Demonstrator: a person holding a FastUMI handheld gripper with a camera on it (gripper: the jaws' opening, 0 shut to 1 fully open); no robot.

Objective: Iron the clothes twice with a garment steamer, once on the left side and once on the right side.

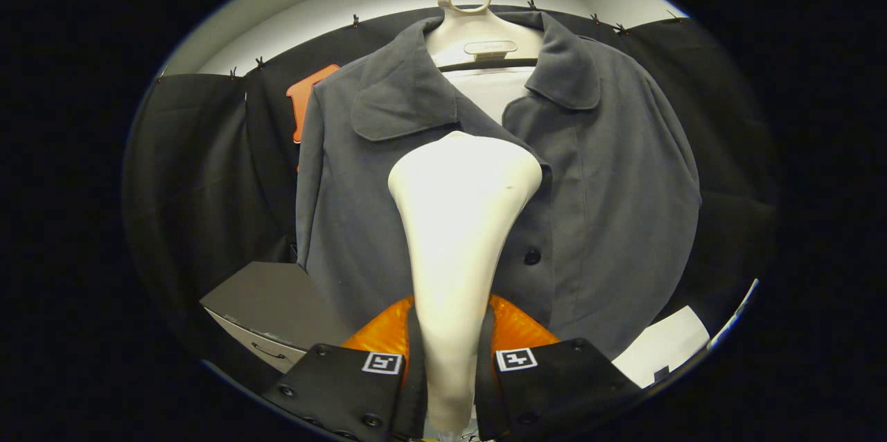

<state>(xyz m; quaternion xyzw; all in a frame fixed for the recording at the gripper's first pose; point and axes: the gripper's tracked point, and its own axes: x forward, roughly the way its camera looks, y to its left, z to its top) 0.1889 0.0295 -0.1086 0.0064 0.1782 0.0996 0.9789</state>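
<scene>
Black cloth hangs all around the back of the booth, with a pale wall above it. Right in the middle is the garment steamer [461, 220], a white thing with a thin handle and a wide head. Both fingers of the hand-held gripper [449, 366] press on its handle, one on each side, so it is held tight. The steamer's long line runs straight away from the fingers, and its wide head points up and forward at the clothes. The head sits in front of the middle of the grey jacket [499, 179], over the line of dark buttons [531, 257]. I cannot tell if the head is touching the cloth or is only near it. The jacket hangs on a white hanger [475, 33] with its collar open. I think the job is at its start or between passes, because the steamer is in the middle and not on the left or the right side. No steam shows, and the cloth looks the same on both sides, so I cannot tell if any pass is done. Low down by the jacket's left bottom corner there is a grey box [267, 303]. On the other side, there is a white sheet [662, 345].
</scene>
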